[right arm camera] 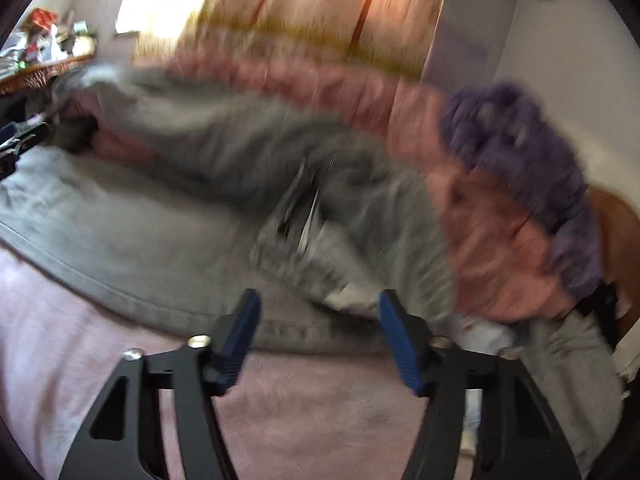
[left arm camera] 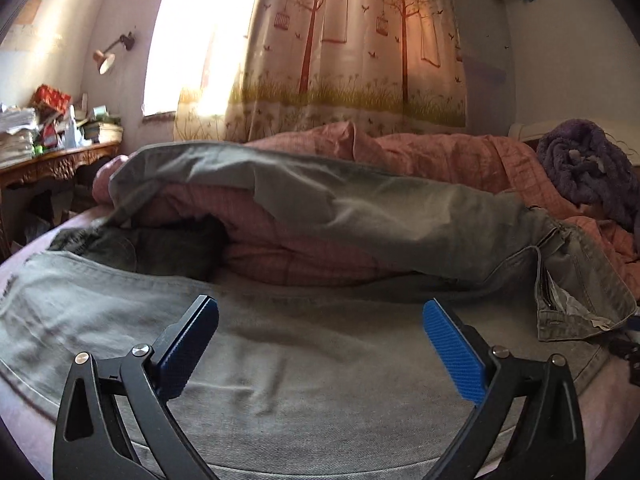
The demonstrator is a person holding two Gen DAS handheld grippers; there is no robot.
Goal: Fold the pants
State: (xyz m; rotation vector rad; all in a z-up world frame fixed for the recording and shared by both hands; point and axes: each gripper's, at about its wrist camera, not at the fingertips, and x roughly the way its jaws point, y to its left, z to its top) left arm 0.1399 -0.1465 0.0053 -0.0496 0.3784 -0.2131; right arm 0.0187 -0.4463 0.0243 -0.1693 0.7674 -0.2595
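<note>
Grey pants (left arm camera: 280, 344) sprawl unfolded over pink quilt (left arm camera: 440, 152); your left gripper (left arm camera: 320, 344) gapes wide, right gripper (right arm camera: 318, 336) half-open, both empty, poised for waistband.

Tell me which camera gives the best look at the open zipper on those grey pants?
The left wrist view: the zipper is sharp there, open beside the waistband of the pants. The right wrist view shows it nearer the centre, but smeared by motion blur.

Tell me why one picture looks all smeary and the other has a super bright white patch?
Right wrist view: the pants, pink quilt and purple blanket are streaked by motion blur, while the right gripper stays sharp. Left wrist view: mostly crisp, but sunlight through the window washes out to white beside the curtain, and the fisheye lens bends the edges.
</note>
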